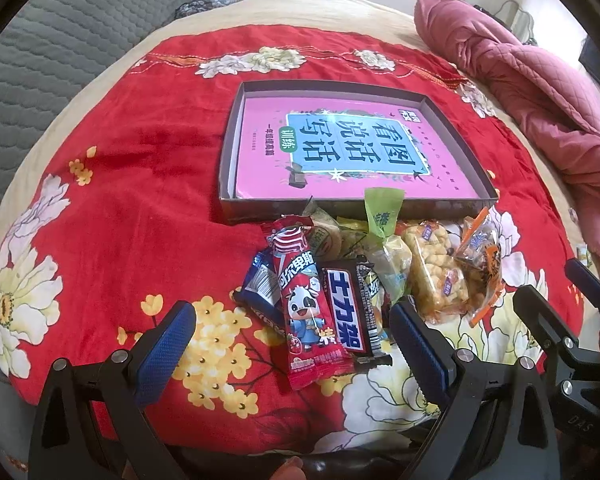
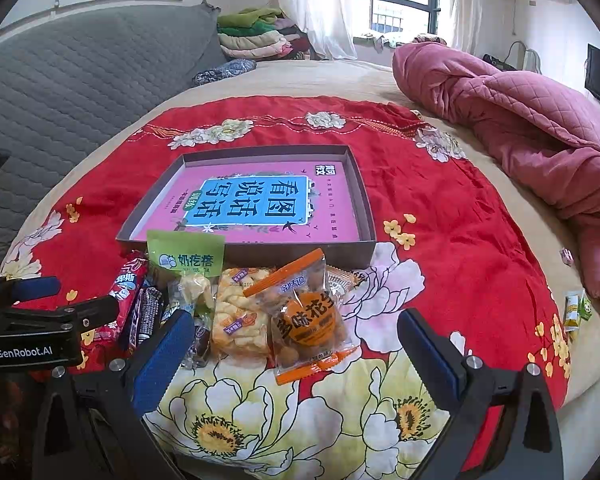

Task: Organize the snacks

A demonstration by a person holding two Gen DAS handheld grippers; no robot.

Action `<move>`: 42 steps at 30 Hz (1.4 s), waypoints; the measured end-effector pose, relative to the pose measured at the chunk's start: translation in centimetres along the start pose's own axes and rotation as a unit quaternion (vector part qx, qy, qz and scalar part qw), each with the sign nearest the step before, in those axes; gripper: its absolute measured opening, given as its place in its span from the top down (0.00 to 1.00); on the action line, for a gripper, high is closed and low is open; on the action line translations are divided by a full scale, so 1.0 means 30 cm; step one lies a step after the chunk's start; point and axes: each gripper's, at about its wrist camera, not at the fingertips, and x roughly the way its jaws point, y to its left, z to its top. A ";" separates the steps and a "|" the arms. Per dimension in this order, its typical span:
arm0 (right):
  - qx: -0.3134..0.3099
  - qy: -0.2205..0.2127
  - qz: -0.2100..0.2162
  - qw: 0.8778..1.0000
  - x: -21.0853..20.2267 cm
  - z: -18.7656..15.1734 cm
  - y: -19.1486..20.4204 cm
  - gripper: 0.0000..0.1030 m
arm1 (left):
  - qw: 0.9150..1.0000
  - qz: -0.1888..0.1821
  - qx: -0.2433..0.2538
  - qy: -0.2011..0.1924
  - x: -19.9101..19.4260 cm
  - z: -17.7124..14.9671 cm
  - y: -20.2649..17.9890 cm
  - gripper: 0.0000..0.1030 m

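Red floral cloth (image 1: 140, 216) covers the bed beneath us, a pink quilt (image 1: 540, 96) bunched at its far right edge. Through the left wrist camera, our left gripper (image 1: 292, 332) stands wide and holds nothing; between its fingers lie a red milk-candy bar (image 1: 306, 308) and a dark chocolate bar (image 1: 350, 312), part of the snack pile (image 1: 400, 264) against the near wall of the shallow box (image 1: 228, 148). Through the right wrist camera, our right gripper (image 2: 296, 340) is also wide, an orange peanut packet (image 2: 310, 316) between its fingers, a green-topped bag (image 2: 186, 258) leaning at the box's near left corner
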 end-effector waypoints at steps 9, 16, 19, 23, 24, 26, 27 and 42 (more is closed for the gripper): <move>0.000 0.000 0.000 1.000 0.000 0.001 0.000 0.01 | 1.000 0.000 -0.001 0.000 0.003 0.003 0.005 0.05; 0.000 0.000 0.000 1.000 0.001 0.001 0.000 0.01 | 1.000 0.000 0.000 0.001 0.004 0.003 0.008 0.05; 0.000 0.000 -0.001 1.000 0.002 0.000 0.000 0.01 | 1.000 0.001 0.000 0.001 0.003 0.004 0.008 0.05; 0.003 0.001 0.000 1.000 0.002 0.001 -0.002 0.01 | 1.000 0.001 -0.001 0.002 0.003 0.003 0.009 0.05; 0.003 0.001 -0.001 1.000 0.002 0.000 -0.002 0.01 | 1.000 0.001 -0.001 0.002 0.002 0.003 0.009 0.05; 0.006 0.002 -0.001 1.000 0.003 0.001 -0.007 0.01 | 1.000 0.000 -0.002 0.003 0.003 0.002 0.009 0.05; 0.007 0.003 -0.002 1.000 0.007 0.001 -0.011 0.01 | 1.000 0.000 -0.003 0.003 0.003 0.002 0.010 0.05; 0.024 0.012 0.002 1.000 0.034 -0.005 -0.047 0.01 | 0.999 -0.017 -0.038 0.028 0.019 0.000 0.099 0.05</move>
